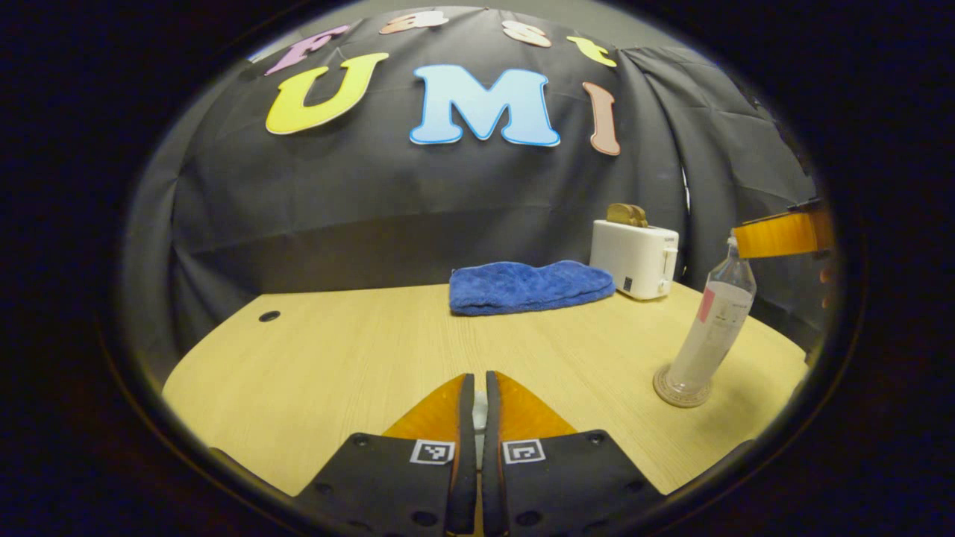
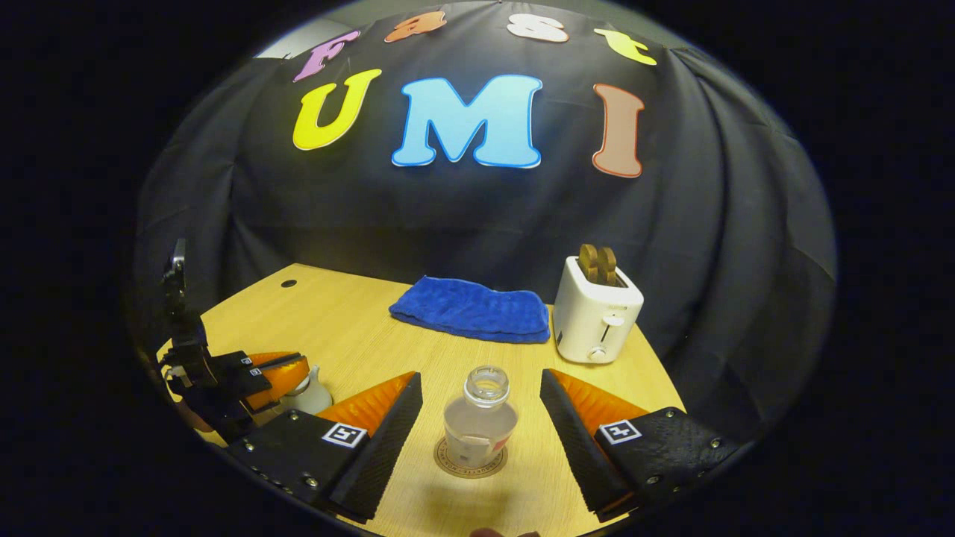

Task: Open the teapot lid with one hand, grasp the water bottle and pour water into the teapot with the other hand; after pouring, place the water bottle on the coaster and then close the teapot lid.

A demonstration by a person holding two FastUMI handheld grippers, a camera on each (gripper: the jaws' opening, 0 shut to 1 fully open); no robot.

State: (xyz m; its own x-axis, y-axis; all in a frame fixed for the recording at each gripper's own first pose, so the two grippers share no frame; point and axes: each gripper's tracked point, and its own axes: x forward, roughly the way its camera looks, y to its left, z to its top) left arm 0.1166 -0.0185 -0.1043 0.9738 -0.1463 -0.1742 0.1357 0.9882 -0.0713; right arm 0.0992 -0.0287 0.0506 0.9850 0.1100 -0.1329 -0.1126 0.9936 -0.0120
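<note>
bottle [image 2: 480, 421] parked upright on coaster [image 2: 471, 464], pour looks done | my right claw [image 2: 481, 432] spread wide around it | left claw [image 1: 474, 425] pressed together, likely pinching the teapot [image 2: 307, 395] lid

I counted one water bottle [image 2: 480, 422], one coaster [image 2: 470, 466], one teapot [image 2: 307, 395] (half hidden), one blue towel [image 2: 471, 309], one toaster [image 2: 595, 319].
</note>
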